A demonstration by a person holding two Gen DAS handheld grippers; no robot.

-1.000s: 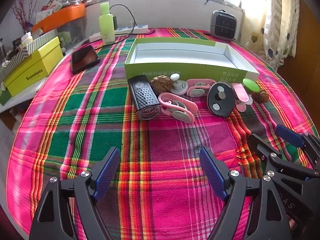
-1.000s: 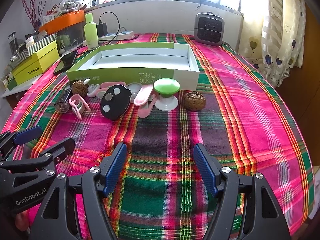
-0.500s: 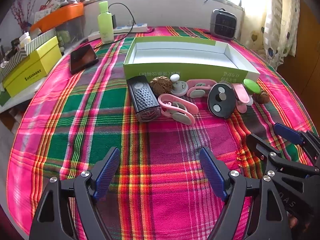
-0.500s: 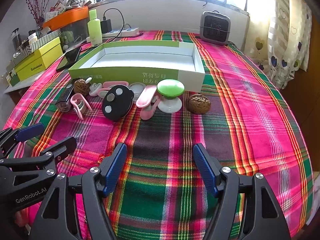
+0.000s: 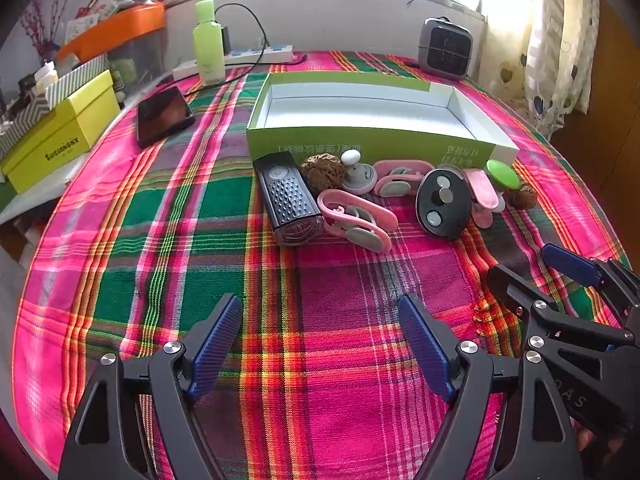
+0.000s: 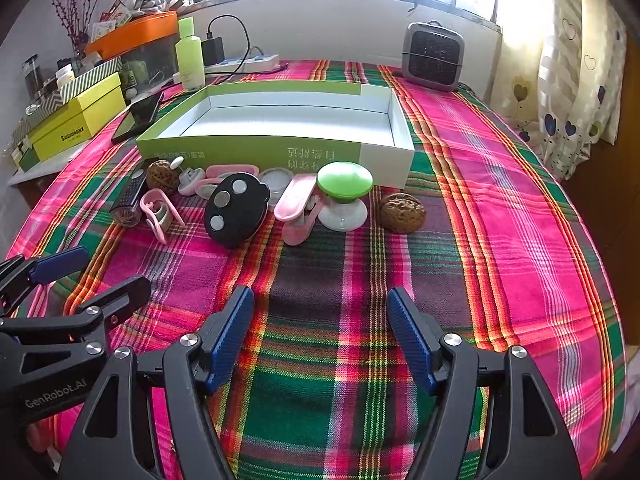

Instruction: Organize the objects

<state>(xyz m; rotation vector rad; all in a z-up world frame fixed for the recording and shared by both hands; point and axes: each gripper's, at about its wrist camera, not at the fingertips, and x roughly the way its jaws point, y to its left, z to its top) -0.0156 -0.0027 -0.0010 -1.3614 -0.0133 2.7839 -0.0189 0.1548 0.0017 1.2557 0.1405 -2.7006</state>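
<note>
Over on the far left edge a yellow box sits off the plaid tabletop, a dark phone lies on the cloth just right of it, and a green bottle stands at the far side. Low and near, the left gripper hovers over bare cloth, fingers spread wide, nothing between them. Mid-table, the green tray lies open, white inside, nothing showing in it. Along its near wall runs the row of small things: a black grater at the left end, a walnut tucked right of it close to the tray wall, a white knob next, a pink clip lying nearer in front, a second pink clip further right. Then a black oval disc with three silver spots, tilted up, a pink piece leaning beside it, a green-topped knob upright on its white base, and a second walnut alone at the right end, just apart from the knob. The right gripper sits near and low too, fingers wide apart, holding nothing, well short of the row. Far right at the back, a grey heater stands by the wall, and a heart-print curtain hangs beyond the table edge.
</note>
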